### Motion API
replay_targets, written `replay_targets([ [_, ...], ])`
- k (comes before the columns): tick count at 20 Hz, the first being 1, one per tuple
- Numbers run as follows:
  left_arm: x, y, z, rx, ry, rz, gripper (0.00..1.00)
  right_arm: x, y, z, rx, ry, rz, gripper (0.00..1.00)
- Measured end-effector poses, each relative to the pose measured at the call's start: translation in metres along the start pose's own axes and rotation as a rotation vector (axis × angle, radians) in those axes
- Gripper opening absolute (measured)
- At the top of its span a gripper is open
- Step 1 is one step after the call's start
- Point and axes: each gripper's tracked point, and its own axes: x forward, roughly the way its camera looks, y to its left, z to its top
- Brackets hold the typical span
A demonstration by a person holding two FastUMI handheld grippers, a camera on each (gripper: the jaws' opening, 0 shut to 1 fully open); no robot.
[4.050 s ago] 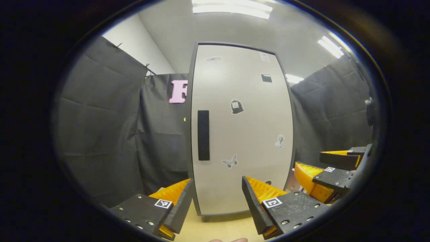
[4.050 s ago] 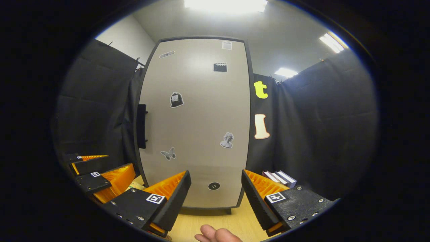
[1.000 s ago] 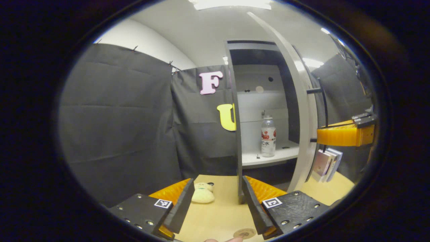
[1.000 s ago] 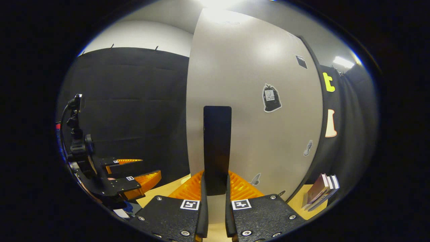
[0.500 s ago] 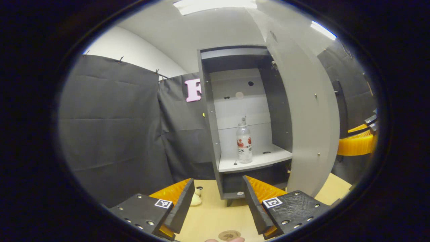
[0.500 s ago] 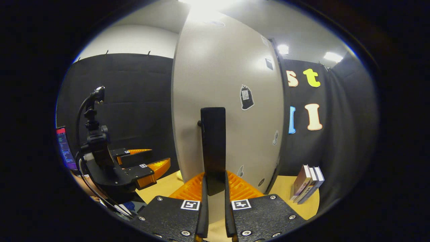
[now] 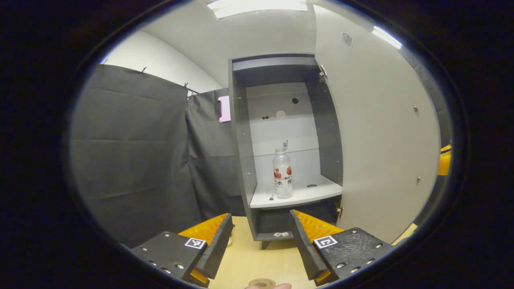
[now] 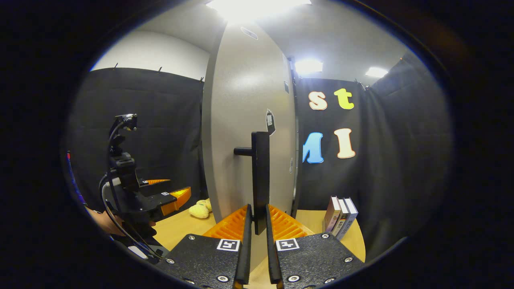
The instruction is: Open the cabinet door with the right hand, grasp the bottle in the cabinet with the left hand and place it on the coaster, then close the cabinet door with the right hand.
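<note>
The cabinet (image 7: 241, 160) stands with its door (image 7: 381, 136) swung wide to the right. A clear bottle (image 7: 282, 173) with a red-and-white label stands upright on the white shelf (image 7: 305, 195) inside. My left gripper (image 7: 260, 241) is open and empty, well short of the cabinet and below the shelf. A round coaster (image 7: 260, 283) peeks in at the bottom edge on the wooden table. In the right gripper view, my right gripper (image 8: 257, 228) is shut on the door's black bar handle (image 8: 260, 176), with the door (image 8: 249, 120) seen nearly edge-on. The left gripper (image 8: 170, 192) shows open at the far left.
A pale plush toy (image 8: 199, 209) lies on the table left of the door. Three books (image 8: 340, 214) lean at the right by the black cloth wall. A hand (image 8: 105, 223) holds the left gripper's mount. A dark lower compartment (image 7: 277, 224) sits under the shelf.
The door has swung farther open with my right gripper still clamped on its handle. The left gripper view has turned to face the cabinet's inside more squarely, with the bottle nearer its centre.
</note>
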Motion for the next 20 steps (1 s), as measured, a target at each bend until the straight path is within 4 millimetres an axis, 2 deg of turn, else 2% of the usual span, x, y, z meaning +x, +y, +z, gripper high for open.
replay_targets([
  [3,0.044,-0.016,0.005,-0.025,0.005,-0.02,0.87,-0.03,0.001,-0.011,0.091,-0.014,-0.089,0.19],
  [4,0.062,-0.019,0.011,-0.032,-0.013,-0.021,0.82,-0.042,-0.001,-0.017,0.105,-0.026,-0.115,0.17],
  [6,0.095,-0.032,0.016,-0.013,-0.023,-0.051,0.82,-0.071,-0.002,-0.023,0.144,-0.051,-0.188,0.18],
  [7,0.109,-0.042,0.016,0.007,-0.02,-0.081,0.82,-0.088,0.002,-0.023,0.141,-0.057,-0.223,0.16],
  [8,0.122,-0.048,0.02,0.025,-0.034,-0.095,0.87,-0.101,0.006,-0.023,0.126,-0.062,-0.244,0.07],
  [9,0.135,-0.052,0.024,0.038,-0.055,-0.108,0.87,-0.106,0.011,-0.021,0.116,-0.06,-0.257,0.12],
  [10,0.145,-0.055,0.027,0.046,-0.075,-0.115,0.87,-0.11,0.015,-0.02,0.115,-0.053,-0.269,0.12],
  [11,0.155,-0.059,0.031,0.05,-0.087,-0.119,0.82,-0.114,0.02,-0.02,0.118,-0.044,-0.279,0.12],
  [12,0.165,-0.063,0.029,0.05,-0.09,-0.128,0.82,-0.12,0.024,-0.021,0.121,-0.029,-0.291,0.12],
  [13,0.177,-0.068,0.026,0.045,-0.085,-0.146,0.87,-0.127,0.028,-0.024,0.122,-0.012,-0.293,0.13],
  [14,0.189,-0.074,0.022,0.028,-0.079,-0.164,0.87,-0.133,0.027,-0.025,0.114,-0.001,-0.305,0.05],
  [15,0.2,-0.078,0.018,0.016,-0.074,-0.173,0.87,-0.137,0.026,-0.026,0.108,0.003,-0.314,0.17],
  [16,0.211,-0.079,0.015,0.009,-0.071,-0.176,0.82,-0.143,0.019,-0.026,0.097,0.009,-0.346,0.22],
  [17,0.222,-0.081,0.011,0.004,-0.065,-0.177,0.87,-0.142,0.003,-0.026,0.087,0.009,-0.392,0.38],
  [19,0.241,-0.088,0.005,-0.009,-0.059,-0.2,0.87,-0.144,-0.014,-0.02,0.091,-0.049,-0.463,0.72],
  [20,0.249,-0.092,0.004,-0.018,-0.061,-0.208,0.87,-0.145,-0.015,-0.017,0.101,-0.079,-0.481,0.82],
])
